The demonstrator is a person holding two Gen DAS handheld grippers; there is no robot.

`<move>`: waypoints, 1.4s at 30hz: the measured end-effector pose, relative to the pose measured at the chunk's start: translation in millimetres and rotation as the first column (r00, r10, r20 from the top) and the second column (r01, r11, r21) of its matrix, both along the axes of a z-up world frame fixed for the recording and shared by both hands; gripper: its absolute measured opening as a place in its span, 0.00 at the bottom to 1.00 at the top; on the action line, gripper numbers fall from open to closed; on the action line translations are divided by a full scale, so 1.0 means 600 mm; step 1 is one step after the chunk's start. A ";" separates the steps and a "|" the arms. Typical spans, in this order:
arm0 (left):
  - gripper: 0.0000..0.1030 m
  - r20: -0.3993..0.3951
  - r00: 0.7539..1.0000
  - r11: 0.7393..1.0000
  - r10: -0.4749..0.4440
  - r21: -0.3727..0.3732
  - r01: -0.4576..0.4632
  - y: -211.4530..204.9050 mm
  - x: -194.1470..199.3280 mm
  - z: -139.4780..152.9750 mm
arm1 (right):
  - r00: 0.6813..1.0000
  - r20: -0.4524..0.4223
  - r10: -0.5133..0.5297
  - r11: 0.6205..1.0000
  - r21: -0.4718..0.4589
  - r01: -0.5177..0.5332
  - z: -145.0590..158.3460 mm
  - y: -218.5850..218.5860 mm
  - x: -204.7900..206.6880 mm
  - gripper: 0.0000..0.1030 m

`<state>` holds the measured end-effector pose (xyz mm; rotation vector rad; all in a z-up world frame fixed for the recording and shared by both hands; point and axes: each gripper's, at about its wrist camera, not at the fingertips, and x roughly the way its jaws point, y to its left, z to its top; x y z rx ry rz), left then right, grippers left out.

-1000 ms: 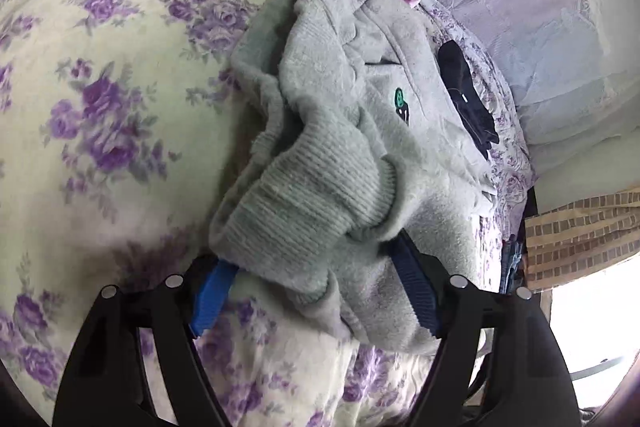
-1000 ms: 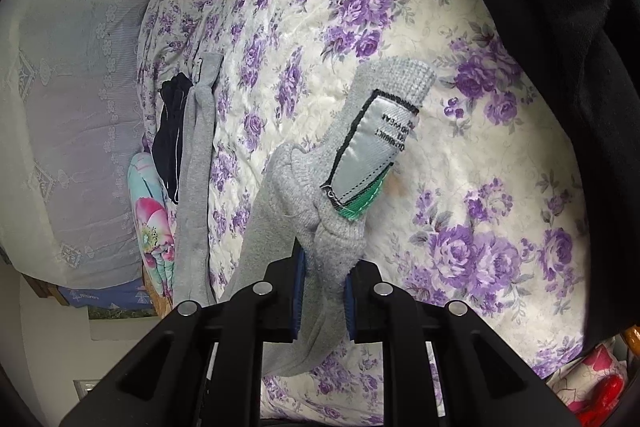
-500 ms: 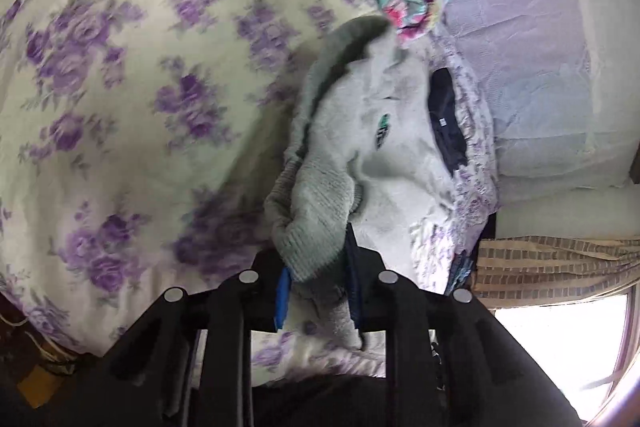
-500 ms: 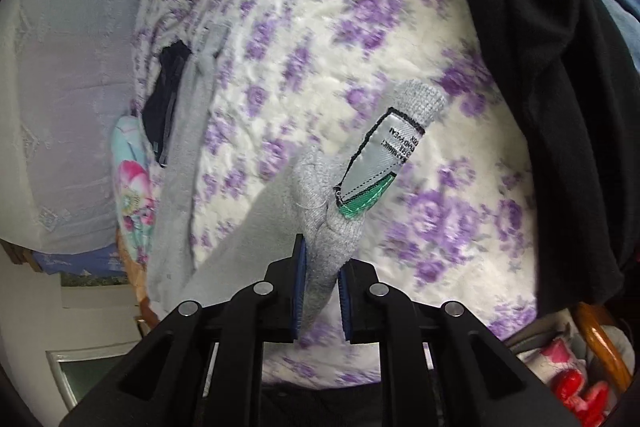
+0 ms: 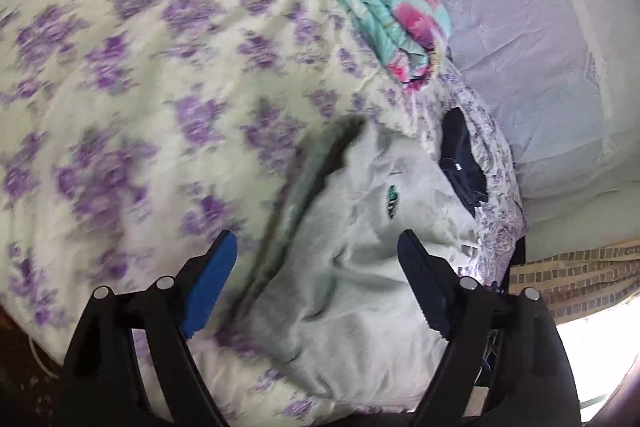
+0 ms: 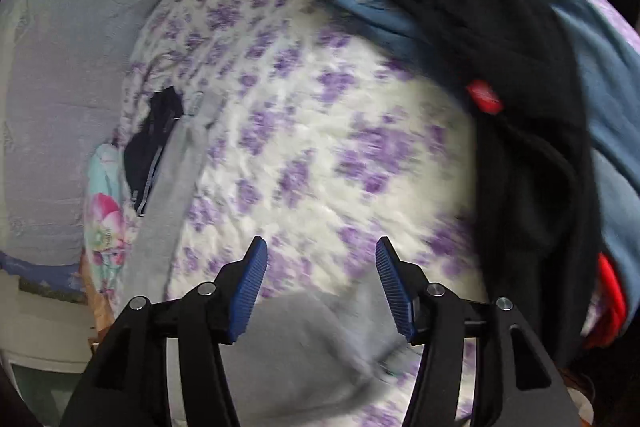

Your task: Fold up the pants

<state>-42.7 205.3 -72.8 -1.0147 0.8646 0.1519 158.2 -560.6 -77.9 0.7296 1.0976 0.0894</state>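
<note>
Grey knit pants (image 5: pixel 360 267) lie on the purple-flowered bedspread (image 5: pixel 140 87), with a small green logo facing up. My left gripper (image 5: pixel 316 247) is open above them and holds nothing. In the right wrist view the pants (image 6: pixel 304 347) lie under and just behind my right gripper (image 6: pixel 318 251), which is open and empty; a long grey strip of them (image 6: pixel 168 195) runs off to the left. The view is blurred by motion.
A folded turquoise and pink quilt (image 5: pixel 380 7) and a dark garment (image 5: pixel 460 163) lie near the bed's far edge. A pile of black (image 6: pixel 520 107) and blue clothes (image 6: pixel 608 131) covers the bed's right side. A pale wall covering (image 5: pixel 540 47) lies beyond the bed.
Both grippers have opened and let go of the pants. The pants have dropped onto the bedspread, and both grippers have pulled back from them.
</note>
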 end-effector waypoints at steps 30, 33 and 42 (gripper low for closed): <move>0.88 -0.139 0.987 0.979 -0.085 0.173 0.108 -0.063 0.376 -0.098 | 0.995 0.021 0.096 0.991 0.097 -0.097 -0.146 0.143 0.296 0.24; 0.87 -0.095 0.991 0.984 -0.099 0.139 0.112 -0.058 0.358 -0.074 | 0.997 0.022 0.072 0.995 0.069 -0.073 -0.104 0.135 0.274 0.39; 0.87 -0.037 0.980 0.967 -0.194 0.162 0.197 -0.101 0.288 -0.024 | 0.807 0.162 0.568 0.822 -0.144 -0.550 -0.014 0.404 0.148 0.39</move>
